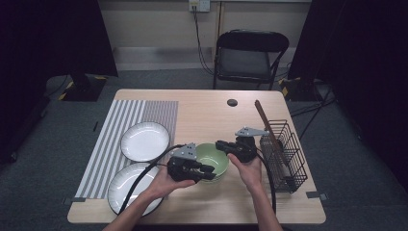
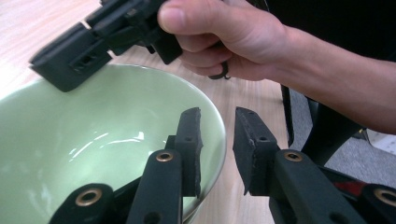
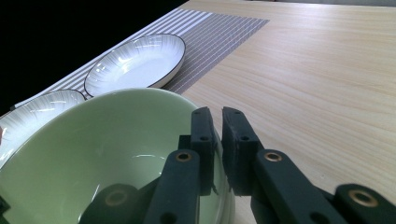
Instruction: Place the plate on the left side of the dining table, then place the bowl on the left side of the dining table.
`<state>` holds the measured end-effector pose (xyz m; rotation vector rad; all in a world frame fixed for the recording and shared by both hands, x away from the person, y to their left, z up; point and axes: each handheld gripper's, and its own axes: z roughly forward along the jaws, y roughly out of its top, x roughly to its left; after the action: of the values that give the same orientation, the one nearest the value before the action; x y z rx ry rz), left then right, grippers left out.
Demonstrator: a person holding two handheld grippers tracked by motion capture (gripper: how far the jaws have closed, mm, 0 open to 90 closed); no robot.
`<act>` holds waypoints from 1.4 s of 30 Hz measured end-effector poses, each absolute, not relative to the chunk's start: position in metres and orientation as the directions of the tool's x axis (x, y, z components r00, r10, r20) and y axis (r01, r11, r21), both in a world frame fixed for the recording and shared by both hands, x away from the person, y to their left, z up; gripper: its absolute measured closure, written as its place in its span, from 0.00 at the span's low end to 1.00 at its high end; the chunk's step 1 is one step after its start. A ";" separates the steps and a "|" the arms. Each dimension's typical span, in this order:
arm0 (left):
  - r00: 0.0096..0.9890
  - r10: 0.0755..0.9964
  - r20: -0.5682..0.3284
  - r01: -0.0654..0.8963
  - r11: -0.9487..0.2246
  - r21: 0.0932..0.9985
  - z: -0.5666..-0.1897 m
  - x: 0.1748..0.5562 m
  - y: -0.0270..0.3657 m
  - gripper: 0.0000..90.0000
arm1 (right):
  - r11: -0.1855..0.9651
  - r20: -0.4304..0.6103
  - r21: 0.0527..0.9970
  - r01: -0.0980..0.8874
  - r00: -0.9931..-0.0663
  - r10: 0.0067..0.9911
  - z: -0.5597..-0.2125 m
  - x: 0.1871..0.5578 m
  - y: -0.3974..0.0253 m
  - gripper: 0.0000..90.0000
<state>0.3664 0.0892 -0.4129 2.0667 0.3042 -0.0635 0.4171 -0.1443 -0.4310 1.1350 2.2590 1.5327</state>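
The left gripper (image 2: pixel 217 140) straddles the near rim of the green bowl (image 1: pixel 212 158), one jaw inside, one outside, with a gap still showing, so it is released. The right gripper (image 3: pixel 217 144) pinches the far rim tightly. The bowl sits mid-table, between two white plates (image 1: pixel 144 140) on a striped mat (image 1: pixel 159 111) and a wire rack (image 1: pixel 286 154) (holding a wooden utensil (image 1: pixel 267 129)). No writing is legible.

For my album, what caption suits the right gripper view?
Right tool straddling a green bowl's rim, two white plates on a striped mat beyond.
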 end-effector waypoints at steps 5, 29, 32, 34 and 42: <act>0.970 0.189 -0.153 0.228 -0.491 0.841 -0.417 0.366 0.086 0.79 | 0.164 0.263 0.857 0.488 -0.689 0.675 -0.432 0.417 -0.145 0.93; 0.977 0.177 -0.122 0.198 -0.524 0.828 -0.416 0.366 0.076 0.92 | 0.177 0.255 0.855 0.487 -0.693 0.674 -0.430 0.420 -0.141 0.91; 0.976 0.174 -0.131 0.204 -0.523 0.827 -0.415 0.367 0.076 0.92 | 0.178 0.259 0.854 0.489 -0.696 0.670 -0.429 0.421 -0.142 0.91; 0.974 0.172 -0.145 0.214 -0.512 0.832 -0.414 0.369 0.077 0.93 | 0.180 0.254 0.856 0.485 -0.698 0.670 -0.429 0.421 -0.143 0.91; 0.969 0.156 -0.193 0.245 -0.480 0.842 -0.408 0.374 0.080 0.94 | 0.194 0.255 0.847 0.495 -0.698 0.669 -0.432 0.422 -0.143 0.91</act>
<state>0.3744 0.0801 -0.4079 2.0812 0.2826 -0.1090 0.4221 -0.1426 -0.4316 1.1302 2.2892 1.5189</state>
